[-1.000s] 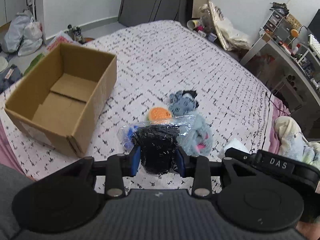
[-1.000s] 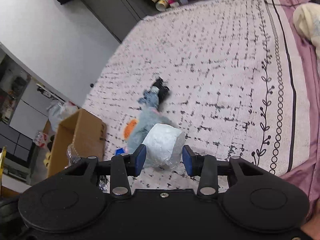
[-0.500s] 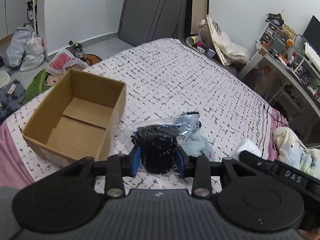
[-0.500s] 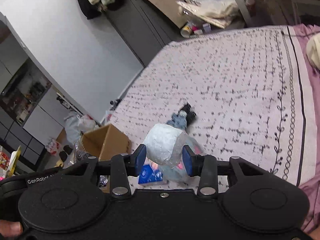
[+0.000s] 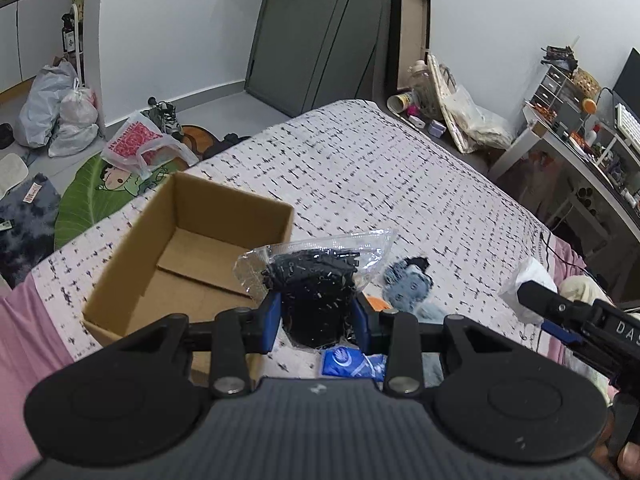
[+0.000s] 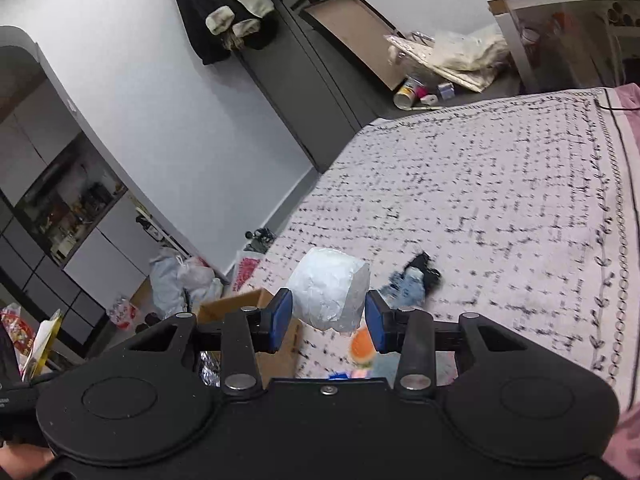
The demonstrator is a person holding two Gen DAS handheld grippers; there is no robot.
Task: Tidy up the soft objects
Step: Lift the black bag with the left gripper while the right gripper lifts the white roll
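While both your tools grip soft items, the cardboard box (image 5: pixel 188 248) sits open on the bed (image 5: pixel 400 184).
Your left tool (image 5: pixel 317 317) clamps a black bundle in clear plastic (image 5: pixel 316 292) beside the box; your right tool (image 6: pixel 328 316) clamps a white wrapped roll (image 6: pixel 330 286) above the bed. A blue-grey plush (image 5: pixel 408 286) and a blue packet (image 5: pixel 348 362) lie on the bedspread nearby.

Brown cardboard box (image 5: pixel 188 240), white bedspread (image 5: pixel 400 184) with black dashes, black bundle (image 5: pixel 316 296) in clear plastic, white roll (image 6: pixel 330 290)
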